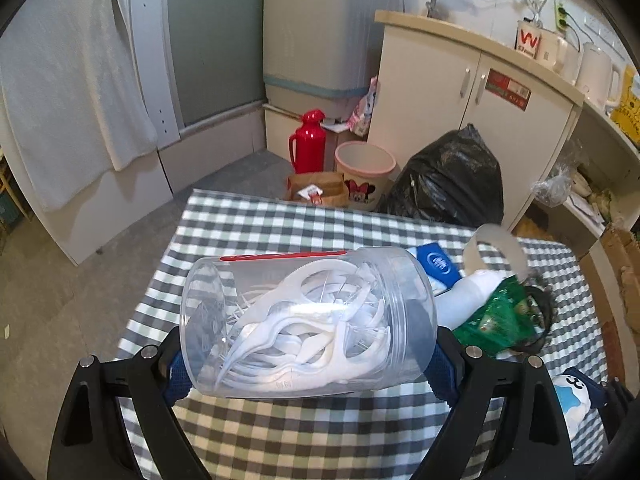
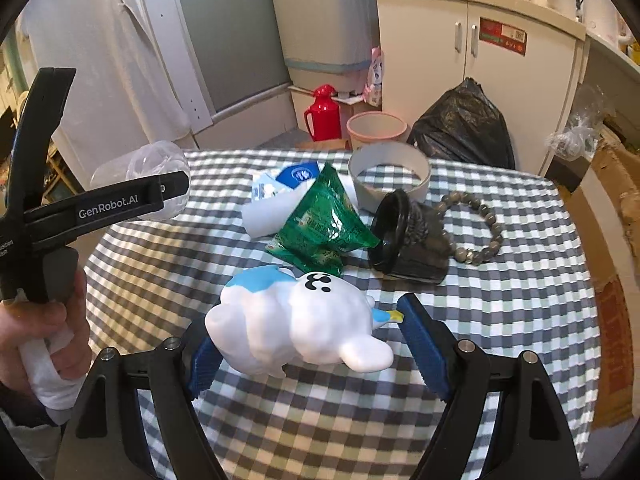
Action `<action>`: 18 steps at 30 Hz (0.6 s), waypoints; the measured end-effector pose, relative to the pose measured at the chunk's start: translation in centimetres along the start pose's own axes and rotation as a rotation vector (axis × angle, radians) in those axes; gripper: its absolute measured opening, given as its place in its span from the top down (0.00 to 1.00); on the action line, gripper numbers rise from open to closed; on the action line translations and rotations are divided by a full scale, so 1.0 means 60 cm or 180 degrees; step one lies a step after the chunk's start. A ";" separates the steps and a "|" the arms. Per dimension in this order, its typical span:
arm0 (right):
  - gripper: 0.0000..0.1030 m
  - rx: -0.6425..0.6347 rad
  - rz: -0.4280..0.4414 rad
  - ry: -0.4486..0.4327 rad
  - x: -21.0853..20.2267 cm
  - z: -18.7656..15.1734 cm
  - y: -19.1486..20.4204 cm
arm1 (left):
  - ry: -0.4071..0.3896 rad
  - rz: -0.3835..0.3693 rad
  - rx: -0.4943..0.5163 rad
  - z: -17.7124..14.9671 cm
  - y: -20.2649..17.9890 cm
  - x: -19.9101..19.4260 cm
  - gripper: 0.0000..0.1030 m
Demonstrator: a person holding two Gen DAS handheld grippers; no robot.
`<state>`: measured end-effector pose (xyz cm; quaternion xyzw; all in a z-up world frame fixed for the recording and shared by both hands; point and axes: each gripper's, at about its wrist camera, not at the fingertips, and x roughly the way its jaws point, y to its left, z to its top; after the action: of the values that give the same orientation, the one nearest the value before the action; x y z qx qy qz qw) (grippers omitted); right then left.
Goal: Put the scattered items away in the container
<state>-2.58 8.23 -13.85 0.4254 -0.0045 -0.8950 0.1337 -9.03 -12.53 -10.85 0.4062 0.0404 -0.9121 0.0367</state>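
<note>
- Left gripper (image 1: 308, 354) clamped on a clear plastic jar (image 1: 304, 320), blue-padded fingers (image 1: 442, 364) pressing both its sides, jar lying sideways and lifted above the checked worktop (image 1: 248, 224).
- Jar packed with white floss picks (image 1: 312, 320); red strip along its upper edge.
- From the right wrist view, same left gripper (image 2: 176, 196) seen at the left edge, held by a hand (image 2: 48, 336) on a white-wrapped handle.
- Right gripper (image 2: 304, 344) spread wide around a white and blue toy figure (image 2: 296, 320) lying on the worktop (image 2: 500, 320); left finger (image 2: 204, 364) touching or nearly touching the toy, right finger (image 2: 424, 344) apart from it.
- Beyond the toy: green foil packet (image 2: 324, 224), resting partly on a white and blue pouch (image 2: 276, 196).
- Black cup (image 2: 404, 236) tipped on its side just right of the packet; grey bead bracelet (image 2: 476, 224) touching it.
- White ring-shaped band (image 2: 390, 176) upright near the far edge.
- On the floor behind: red thermos (image 2: 322, 114), pink-rimmed bin (image 2: 376, 128), black rubbish bag (image 2: 464, 128).
</note>
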 end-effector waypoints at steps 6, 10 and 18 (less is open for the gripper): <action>0.22 -0.0014 0.0006 -0.0175 -0.052 0.008 -0.005 | -0.0157 0.0039 0.0000 0.002 -0.002 -0.053 0.10; 0.22 -0.0026 0.0014 -0.0275 -0.079 0.013 -0.003 | -0.0229 0.0027 -0.0002 0.007 -0.005 -0.086 0.10; 0.22 -0.0040 0.0036 -0.0488 -0.133 0.021 -0.002 | -0.0421 0.0019 0.0054 0.014 -0.019 -0.155 0.10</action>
<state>1.25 10.16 -7.01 0.3547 -0.0115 -0.9243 0.1407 -3.54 -11.16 -3.34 0.3455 0.0289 -0.9372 0.0386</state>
